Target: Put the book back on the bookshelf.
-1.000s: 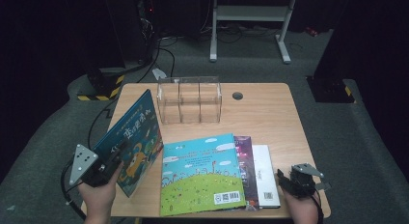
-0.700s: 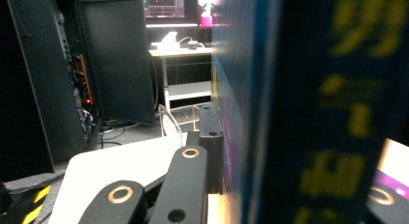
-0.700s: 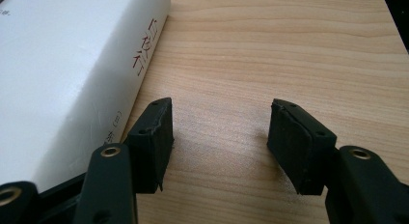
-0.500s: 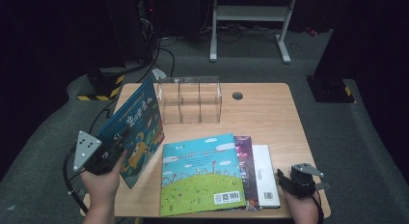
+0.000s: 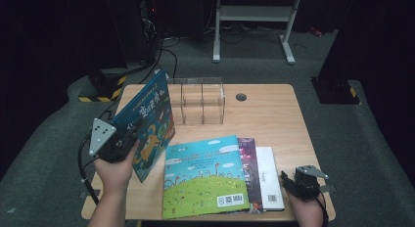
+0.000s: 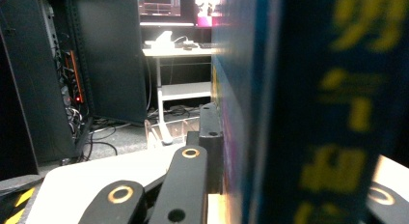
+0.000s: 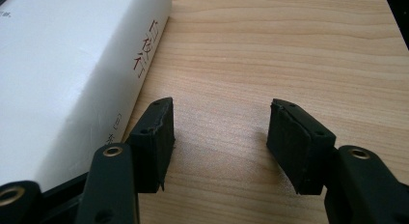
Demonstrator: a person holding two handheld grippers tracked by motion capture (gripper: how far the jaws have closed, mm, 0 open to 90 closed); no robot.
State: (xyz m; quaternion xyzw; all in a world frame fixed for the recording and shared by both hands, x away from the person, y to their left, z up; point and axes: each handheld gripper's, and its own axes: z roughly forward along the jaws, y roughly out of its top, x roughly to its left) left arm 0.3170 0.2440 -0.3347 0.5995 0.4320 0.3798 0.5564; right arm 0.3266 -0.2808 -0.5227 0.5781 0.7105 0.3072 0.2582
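Slippage is worrying us: left gripper (image 5: 128, 139) is clamping the tilted book (image 5: 149, 120) near its edge; right gripper (image 7: 220, 139) is resting released beside the stack (image 5: 264, 173).

Bright tabletop; dark surroundings — near blur

Left tool (image 5: 128, 139) clamped, raised; right tool (image 7: 219, 137) gaping.

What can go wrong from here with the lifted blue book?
1. The left gripper pinches the blue book near one edge only; tilted in the air, it may swing or slip.
2. The clear organizer stands just beside the book; a corner could knock it.
3. The right gripper sits open, giving no support.
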